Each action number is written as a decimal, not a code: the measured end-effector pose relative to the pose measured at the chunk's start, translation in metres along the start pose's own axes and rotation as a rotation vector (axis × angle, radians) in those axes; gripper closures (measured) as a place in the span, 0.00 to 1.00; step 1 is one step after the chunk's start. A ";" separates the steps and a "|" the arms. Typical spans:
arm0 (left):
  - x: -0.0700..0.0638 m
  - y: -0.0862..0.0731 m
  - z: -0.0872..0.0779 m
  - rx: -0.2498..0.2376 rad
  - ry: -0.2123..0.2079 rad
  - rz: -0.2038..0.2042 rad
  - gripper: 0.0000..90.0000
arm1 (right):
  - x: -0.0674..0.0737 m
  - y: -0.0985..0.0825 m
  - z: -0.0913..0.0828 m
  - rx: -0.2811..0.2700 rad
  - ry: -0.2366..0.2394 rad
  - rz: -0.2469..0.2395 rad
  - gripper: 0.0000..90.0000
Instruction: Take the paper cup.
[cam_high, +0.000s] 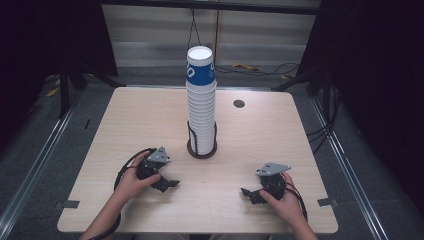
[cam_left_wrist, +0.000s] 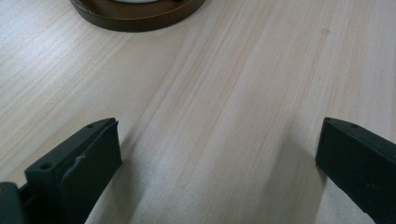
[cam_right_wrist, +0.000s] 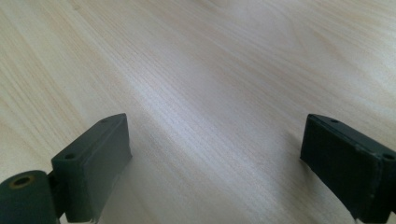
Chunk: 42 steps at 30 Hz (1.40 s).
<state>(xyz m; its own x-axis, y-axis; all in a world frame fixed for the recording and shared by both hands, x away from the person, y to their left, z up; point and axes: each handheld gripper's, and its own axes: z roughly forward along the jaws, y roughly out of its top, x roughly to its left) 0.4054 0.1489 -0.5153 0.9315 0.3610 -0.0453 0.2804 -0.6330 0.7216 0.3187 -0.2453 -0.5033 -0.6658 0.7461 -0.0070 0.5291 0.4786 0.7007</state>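
Tall stack of white paper cups (cam_high: 201, 107), blue-banded on top, is parked upright in a round dark holder (cam_high: 202, 149) mid-bench (cam_high: 120, 125). Left gripper (cam_high: 167, 184) and right gripper (cam_high: 248, 193) are rested near the front edge, both released, nothing grasped.

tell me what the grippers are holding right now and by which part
Nothing. Left gripper and right gripper are open over bare table.

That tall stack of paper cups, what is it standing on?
The stack of cups stands on a round dark wooden base with thin black upright rods, on the table. The lowest cup's bottom is covered.
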 end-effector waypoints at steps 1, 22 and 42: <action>0.000 0.000 0.000 0.001 -0.001 -0.001 0.00 | 0.000 0.000 0.000 0.000 0.000 0.000 0.08; -0.003 0.006 -0.012 0.063 -0.021 -0.036 0.18 | -0.001 0.006 -0.004 -0.007 0.029 0.018 0.15; -0.009 0.006 -0.049 -0.006 -0.042 -0.149 0.18 | 0.006 0.048 -0.007 -0.036 0.155 -0.015 0.15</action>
<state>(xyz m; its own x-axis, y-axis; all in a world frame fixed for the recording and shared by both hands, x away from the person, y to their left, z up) 0.3877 0.1750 -0.4769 0.8884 0.4219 -0.1812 0.4153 -0.5702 0.7088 0.3365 -0.2215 -0.4643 -0.7481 0.6573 0.0913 0.5017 0.4701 0.7262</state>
